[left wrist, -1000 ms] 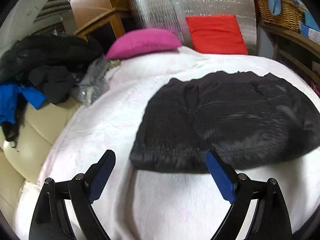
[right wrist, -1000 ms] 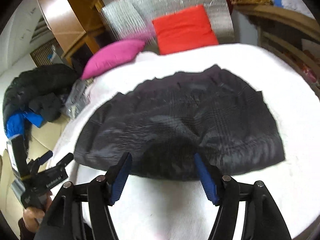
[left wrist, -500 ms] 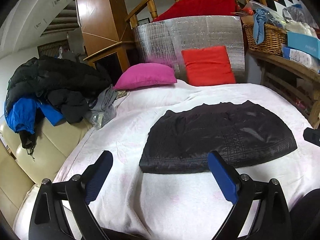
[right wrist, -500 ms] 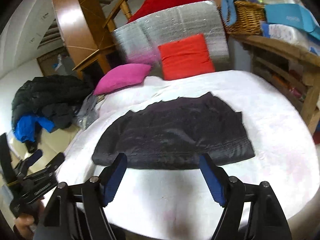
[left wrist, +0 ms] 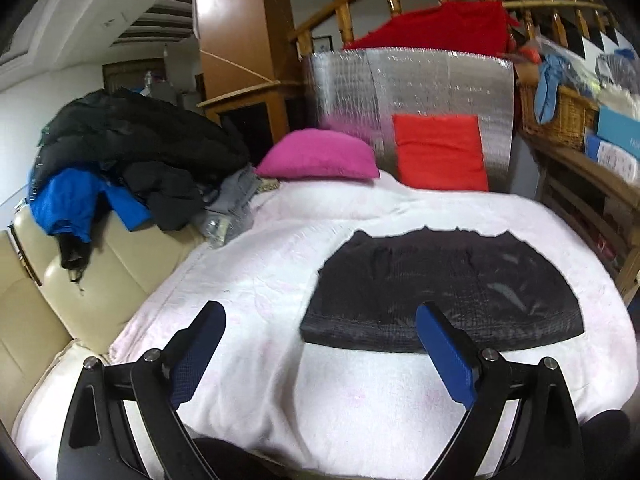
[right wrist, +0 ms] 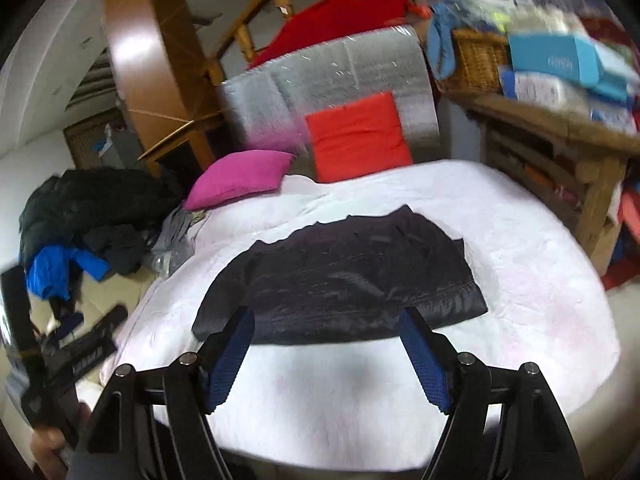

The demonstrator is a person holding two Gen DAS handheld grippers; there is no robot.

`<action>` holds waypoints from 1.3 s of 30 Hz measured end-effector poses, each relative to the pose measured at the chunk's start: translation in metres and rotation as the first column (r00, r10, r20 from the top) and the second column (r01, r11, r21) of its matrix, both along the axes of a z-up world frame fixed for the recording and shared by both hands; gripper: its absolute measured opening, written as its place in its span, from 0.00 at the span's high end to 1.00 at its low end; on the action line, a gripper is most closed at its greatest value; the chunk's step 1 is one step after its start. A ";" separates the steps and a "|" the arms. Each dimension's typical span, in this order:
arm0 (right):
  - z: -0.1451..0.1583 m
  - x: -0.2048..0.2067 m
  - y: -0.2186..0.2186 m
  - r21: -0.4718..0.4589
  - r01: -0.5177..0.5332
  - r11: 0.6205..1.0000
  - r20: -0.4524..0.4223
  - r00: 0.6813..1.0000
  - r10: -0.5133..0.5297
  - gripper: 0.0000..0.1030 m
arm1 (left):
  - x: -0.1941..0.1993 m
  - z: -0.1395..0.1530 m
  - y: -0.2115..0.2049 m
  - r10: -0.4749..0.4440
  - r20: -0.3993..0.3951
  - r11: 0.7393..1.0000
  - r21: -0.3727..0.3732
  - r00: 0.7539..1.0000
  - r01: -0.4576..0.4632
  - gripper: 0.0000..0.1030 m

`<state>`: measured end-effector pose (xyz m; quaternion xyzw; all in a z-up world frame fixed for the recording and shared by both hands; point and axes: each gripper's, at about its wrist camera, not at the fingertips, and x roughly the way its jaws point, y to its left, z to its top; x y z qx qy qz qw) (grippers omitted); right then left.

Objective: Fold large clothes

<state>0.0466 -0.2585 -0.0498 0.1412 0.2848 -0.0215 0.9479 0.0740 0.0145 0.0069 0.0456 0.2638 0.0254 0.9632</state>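
A dark folded garment lies flat on the white blanket; it also shows in the right wrist view. My left gripper is open and empty, held back from the garment's near left edge. My right gripper is open and empty, just short of the garment's near edge. The left gripper shows at the far left of the right wrist view.
A pile of black and blue jackets lies on the beige sofa at left. A pink pillow and a red cushion sit at the back against a silver panel. Wooden shelves with a basket stand at right.
Both grippers have pulled back and up from the garment's near edge, so more of the room shows. The garment lies unmoved.
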 end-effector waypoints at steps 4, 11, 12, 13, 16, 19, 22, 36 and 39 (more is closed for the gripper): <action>0.015 -0.042 0.035 -0.122 0.043 0.992 0.009 0.999 -0.042 0.24 | -0.038 0.023 0.004 -0.001 0.050 1.000 -0.003 0.999 0.001 0.00; 0.028 -0.072 0.043 -0.088 0.082 0.993 -0.010 0.996 -0.083 0.24 | -0.089 0.053 0.010 -0.021 0.136 1.000 0.004 0.990 0.021 0.00; 0.030 -0.074 0.041 -0.086 0.094 0.992 -0.007 0.995 -0.095 0.24 | -0.092 0.055 0.011 -0.022 0.142 1.000 0.004 0.990 0.021 0.00; 0.031 -0.076 0.041 -0.082 0.105 0.991 -0.005 0.994 -0.105 0.24 | -0.094 0.057 0.011 -0.022 0.149 1.000 0.006 0.989 0.021 0.00; 0.036 -0.080 0.034 -0.057 0.123 0.991 0.004 0.992 -0.123 0.24 | -0.098 0.061 0.010 -0.016 0.162 1.000 0.017 0.987 0.014 0.00; 0.039 -0.083 0.033 -0.058 0.131 0.990 0.006 0.991 -0.130 0.24 | -0.100 0.062 0.007 -0.016 0.165 1.000 0.022 0.986 0.013 0.00; 0.039 -0.082 0.032 -0.058 0.127 0.990 0.003 0.992 -0.127 0.24 | -0.099 0.061 0.005 -0.020 0.161 1.000 0.024 0.987 0.016 0.00; 0.038 -0.080 0.033 -0.042 0.131 0.991 -0.011 0.991 -0.131 0.24 | -0.101 0.060 0.008 -0.026 0.145 1.000 0.013 0.989 0.025 0.00; 0.038 -0.080 0.032 -0.040 0.130 0.991 -0.010 0.991 -0.130 0.24 | -0.102 0.061 0.009 -0.026 0.151 1.000 0.011 0.988 0.024 0.00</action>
